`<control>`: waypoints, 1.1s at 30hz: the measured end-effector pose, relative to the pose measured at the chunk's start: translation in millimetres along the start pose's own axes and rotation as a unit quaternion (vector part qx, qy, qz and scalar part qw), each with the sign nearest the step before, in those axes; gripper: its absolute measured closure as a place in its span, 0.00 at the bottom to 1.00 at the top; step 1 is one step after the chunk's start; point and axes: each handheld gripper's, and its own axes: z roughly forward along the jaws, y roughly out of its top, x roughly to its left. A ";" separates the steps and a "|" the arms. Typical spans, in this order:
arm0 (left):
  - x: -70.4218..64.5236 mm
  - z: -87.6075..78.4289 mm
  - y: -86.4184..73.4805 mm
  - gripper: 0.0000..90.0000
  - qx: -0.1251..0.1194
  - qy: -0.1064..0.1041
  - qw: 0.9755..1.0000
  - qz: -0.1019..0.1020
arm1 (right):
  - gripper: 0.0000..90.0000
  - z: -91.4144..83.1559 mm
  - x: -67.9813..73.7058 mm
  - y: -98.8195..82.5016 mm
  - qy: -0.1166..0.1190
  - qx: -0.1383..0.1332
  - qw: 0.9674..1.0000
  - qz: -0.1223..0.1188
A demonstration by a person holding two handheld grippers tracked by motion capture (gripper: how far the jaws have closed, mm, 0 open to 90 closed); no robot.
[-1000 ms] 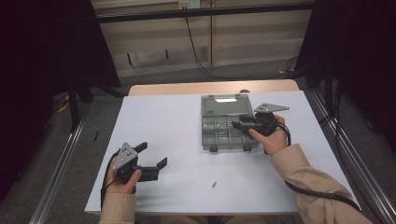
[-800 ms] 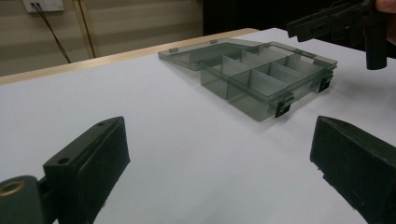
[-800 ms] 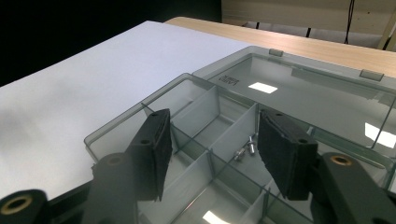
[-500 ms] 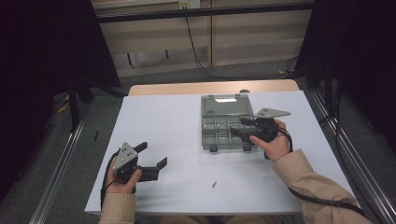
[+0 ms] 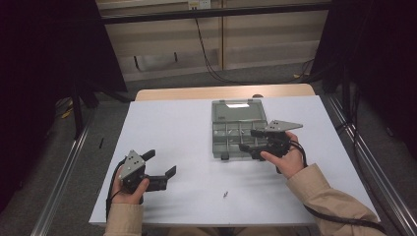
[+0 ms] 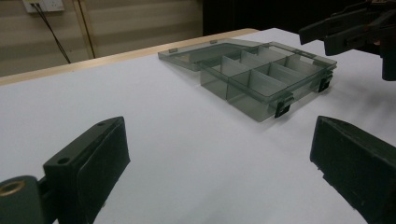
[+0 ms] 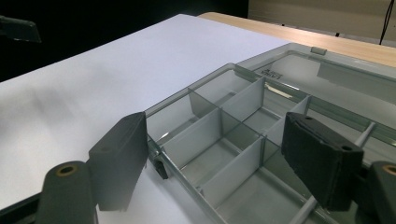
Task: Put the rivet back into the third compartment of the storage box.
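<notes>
A smoky grey compartment box lies open on the white table, its lid flat behind it. My right gripper hovers at the box's front right corner. Its jaws have just been opening and stand apart with nothing between them. In the right gripper view my right gripper looks down on the dividers of empty cells. My left gripper rests open at the front left of the table, well clear of the box. In its own view my left gripper spans bare table.
A small screw lies on the table near the front edge, between the two hands. The table's wooden far edge shows behind the lid. Metal rails run along both sides of the table.
The right hand has drawn back slightly toward the near edge of the table, and its jaws stand wider apart. The left hand has kept still.
</notes>
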 end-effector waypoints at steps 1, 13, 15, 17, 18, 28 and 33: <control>-0.1 0.1 0.0 0.05 0.000 0.000 1.000 0.000 | 0.26 0.0 0.0 0.0 0.000 0.000 1.000 0.000; -0.3 0.0 0.3 0.05 0.001 0.001 1.000 0.003 | 0.23 0.3 17.0 -3.2 0.024 0.006 1.000 -0.017; -0.2 -0.2 0.5 0.05 0.001 0.001 1.000 0.003 | 0.23 0.5 19.3 -4.1 0.027 0.007 0.999 -0.019; -0.2 -0.2 0.4 0.05 0.001 0.001 1.000 0.003 | 0.23 0.8 21.5 -5.0 0.030 0.007 0.999 -0.020; -0.3 -0.3 0.4 0.05 0.000 0.001 1.000 0.003 | 0.23 0.9 22.3 -5.4 0.032 0.008 0.999 -0.021; -0.3 -0.3 0.5 0.05 0.001 0.001 1.000 0.003 | 0.22 0.8 32.1 -10.1 0.047 0.014 0.998 -0.031; -0.3 -0.2 0.4 0.05 0.001 0.001 1.000 0.003 | 0.21 1.2 36.7 -12.0 0.056 0.018 0.998 -0.037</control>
